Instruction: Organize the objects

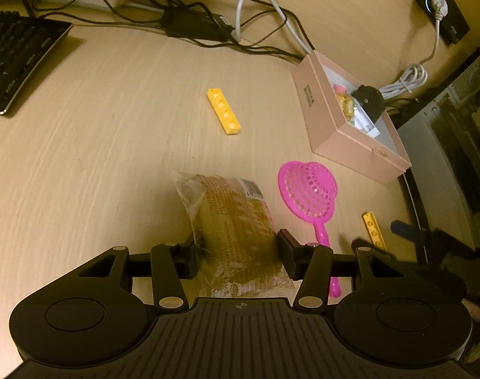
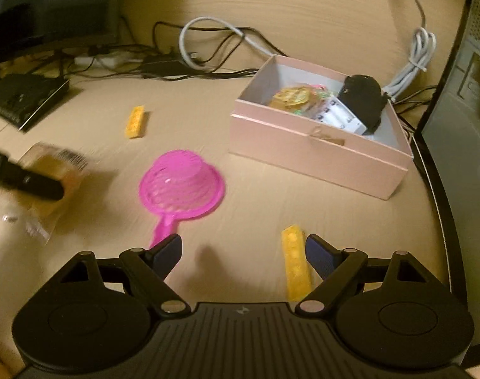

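Note:
My left gripper (image 1: 238,254) has its jaws on both sides of a clear snack packet (image 1: 236,230) lying on the desk, pressed against it. A pink toy strainer (image 1: 309,189) lies to its right, also in the right wrist view (image 2: 180,186). One yellow brick (image 1: 224,115) lies further out; it also shows in the right wrist view (image 2: 135,121). A second yellow brick (image 2: 295,265) lies between the fingers of my open right gripper (image 2: 243,254), close to the right finger. The pink box (image 2: 318,151) holds several small items and a black object (image 2: 363,101).
A keyboard (image 1: 15,60) sits at the far left. Black and white cables (image 1: 255,19) run along the back of the desk. The desk edge (image 2: 435,195) and a computer case are at the right. The box also shows in the left wrist view (image 1: 334,132).

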`<state>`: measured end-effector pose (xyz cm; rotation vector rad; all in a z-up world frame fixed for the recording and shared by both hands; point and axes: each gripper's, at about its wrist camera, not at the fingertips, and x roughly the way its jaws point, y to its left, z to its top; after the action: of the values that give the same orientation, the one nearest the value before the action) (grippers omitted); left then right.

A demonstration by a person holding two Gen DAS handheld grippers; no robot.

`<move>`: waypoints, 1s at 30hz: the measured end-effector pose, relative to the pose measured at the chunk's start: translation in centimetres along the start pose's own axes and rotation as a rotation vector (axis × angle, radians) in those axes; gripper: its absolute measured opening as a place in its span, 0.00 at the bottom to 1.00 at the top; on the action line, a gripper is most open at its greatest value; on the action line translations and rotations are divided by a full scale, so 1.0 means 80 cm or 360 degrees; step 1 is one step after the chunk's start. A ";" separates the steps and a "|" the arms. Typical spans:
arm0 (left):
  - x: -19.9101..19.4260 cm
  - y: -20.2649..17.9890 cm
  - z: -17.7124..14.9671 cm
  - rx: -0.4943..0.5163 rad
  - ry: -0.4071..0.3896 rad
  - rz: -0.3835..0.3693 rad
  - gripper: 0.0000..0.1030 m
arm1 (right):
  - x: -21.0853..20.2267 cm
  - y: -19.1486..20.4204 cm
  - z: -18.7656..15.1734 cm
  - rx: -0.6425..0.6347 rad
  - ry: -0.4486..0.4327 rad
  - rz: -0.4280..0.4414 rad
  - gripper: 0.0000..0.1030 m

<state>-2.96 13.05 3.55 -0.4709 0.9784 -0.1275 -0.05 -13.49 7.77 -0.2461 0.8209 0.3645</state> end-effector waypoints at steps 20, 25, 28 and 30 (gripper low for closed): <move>-0.024 -0.003 -0.010 0.0109 -0.0086 -0.0055 0.53 | 0.052 0.051 0.053 -0.0057 -0.0009 0.0180 0.61; -0.009 -0.027 -0.006 0.0181 -0.0043 -0.0154 0.53 | -0.012 0.019 0.040 0.0001 -0.0116 0.0155 0.61; 0.001 -0.046 0.011 0.0206 -0.0035 -0.0217 0.53 | -0.049 -0.012 0.027 0.0054 -0.0164 0.0090 0.61; 0.004 -0.070 0.037 0.0260 -0.0077 -0.0275 0.53 | -0.073 -0.031 0.016 0.0100 -0.0199 0.0042 0.61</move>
<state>0.24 8.93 7.15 -0.4061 0.8715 -0.3474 -1.82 -16.60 13.16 -0.1526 0.7118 0.3746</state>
